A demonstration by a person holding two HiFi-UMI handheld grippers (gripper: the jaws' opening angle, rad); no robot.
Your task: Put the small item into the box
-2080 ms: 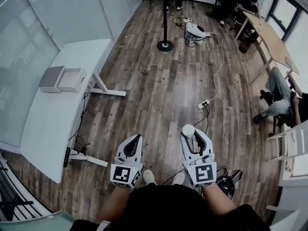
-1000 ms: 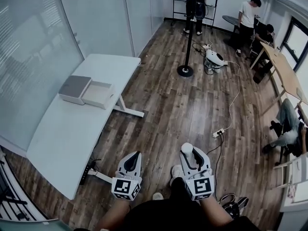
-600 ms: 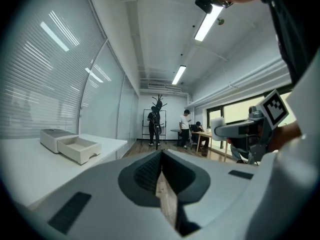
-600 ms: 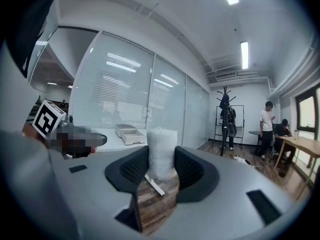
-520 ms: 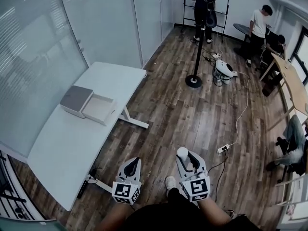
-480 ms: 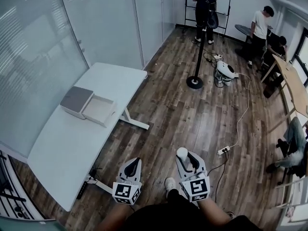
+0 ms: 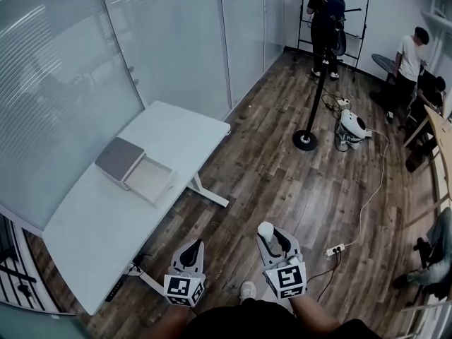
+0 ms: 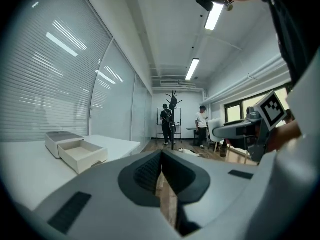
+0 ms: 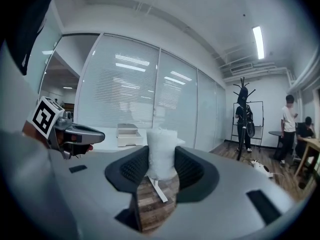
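A small white item [image 7: 265,229] is pinched between the jaws of my right gripper [image 7: 270,237]; in the right gripper view the white item [image 9: 161,149] fills the gap of that gripper [image 9: 161,160]. My left gripper [image 7: 192,248] is held beside it, shut with nothing in it, its jaws meeting in a thin slit [image 8: 161,159]. The box [image 7: 138,170], with a grey top and a pale open drawer, stands on the white table [image 7: 92,224] far to the front left of both grippers. The box [image 8: 75,151] is also in the left gripper view, and the box [image 9: 127,133] shows beyond the item.
A glass wall with blinds [image 7: 85,55] runs behind the table. On the wooden floor stand a black pole on a round base [image 7: 305,139] and a white device [image 7: 352,127], with a cable and power strip [image 7: 335,248]. People [image 7: 326,13] stand at the room's far end.
Both grippers have travelled across the room with the white item still in the right one. The table and box now lie lower and nearer in the head view.
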